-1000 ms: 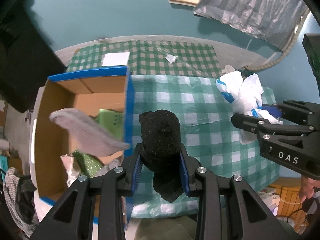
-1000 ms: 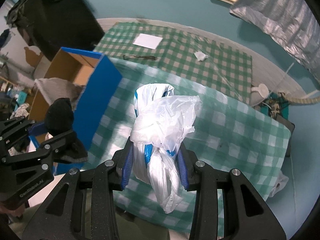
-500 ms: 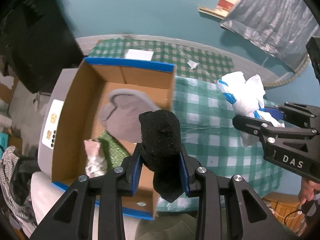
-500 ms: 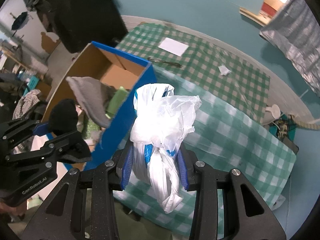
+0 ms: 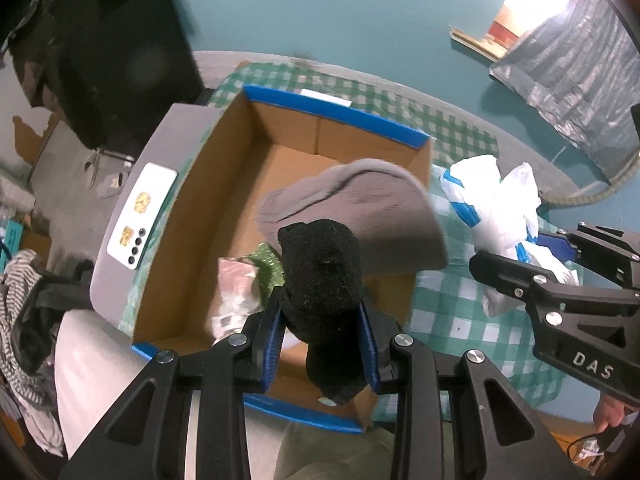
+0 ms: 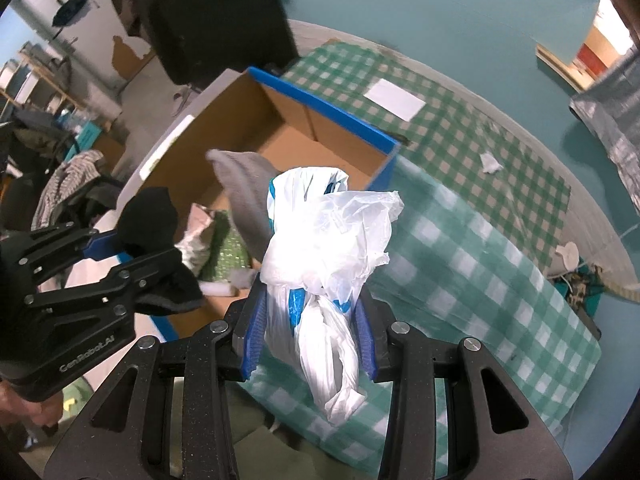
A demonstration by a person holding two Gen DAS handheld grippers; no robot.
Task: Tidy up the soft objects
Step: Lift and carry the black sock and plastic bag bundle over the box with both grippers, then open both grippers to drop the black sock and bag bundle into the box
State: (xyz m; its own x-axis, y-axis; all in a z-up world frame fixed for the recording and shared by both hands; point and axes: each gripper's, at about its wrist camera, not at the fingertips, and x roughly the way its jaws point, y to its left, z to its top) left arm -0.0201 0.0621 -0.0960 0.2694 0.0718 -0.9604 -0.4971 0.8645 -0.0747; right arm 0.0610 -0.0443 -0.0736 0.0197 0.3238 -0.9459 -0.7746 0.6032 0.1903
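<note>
Left gripper [image 5: 323, 322]: its jaws are closed on a black rolled sock [image 5: 320, 276], which hangs above the near part of the cardboard box [image 5: 208, 216].
Right gripper [image 6: 310, 322]: its jaws are closed on a crumpled white plastic bag [image 6: 328, 240] with blue print, held above the near edge of the green checked tablecloth [image 6: 480, 264], just beside the box.
Box: open, brown inside with blue edges; it stands at the left end of the table.
Already inside: a grey sock [image 5: 360, 216] that lies over the right wall, something green and glittery [image 5: 266, 266] and a pinkish packet [image 5: 236, 280] on the bottom.
Done, as I judge: some soft things are already collected in the box.
Left to do: both held things are not yet released; the sock seems ready to be dropped, the bag must first come over the box.
Beside the box: a white phone [image 5: 140, 216] on the grey surface, not part of the sorting.
Table: a white paper [image 6: 396, 100] and a small white scrap [image 6: 490, 162] lie far from the grippers.
</note>
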